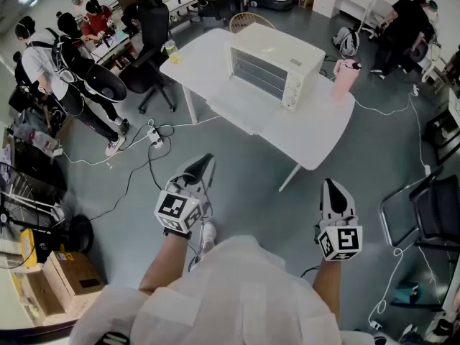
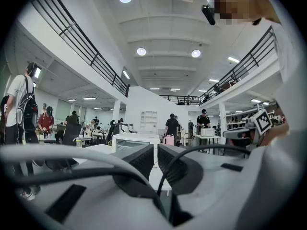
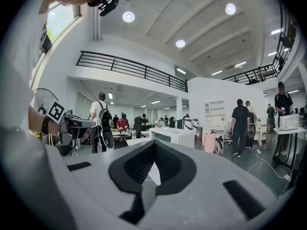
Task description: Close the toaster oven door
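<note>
Cream-coloured toaster oven [image 1: 277, 67] sat on the far half of a white table [image 1: 316, 131], its glass door [image 1: 257, 75] turned towards the person; from that far off it could not be told whether the door stood fully up or ajar. A pink bottle [image 1: 345, 77] stood just beside the oven's right side, near the table's right end. A cup of yellowish drink [image 1: 171, 51] stood at the table's left corner, well apart from the oven, with a black office chair [image 1: 147, 63] beside that corner. On the grey floor [image 1: 251, 178] between table and person lay cables and a white power strip [image 1: 154, 136].

Both tools were held level in front of the person's body, well short of the table and touching nothing. The left gripper [image 1: 207, 159] had its jaws a narrow slit apart, with nothing between them. The right gripper [image 1: 330, 185] had its jaws pressed together at the tips, empty. Several people [image 1: 65, 56] stood and sat at desks at the far left
</note>
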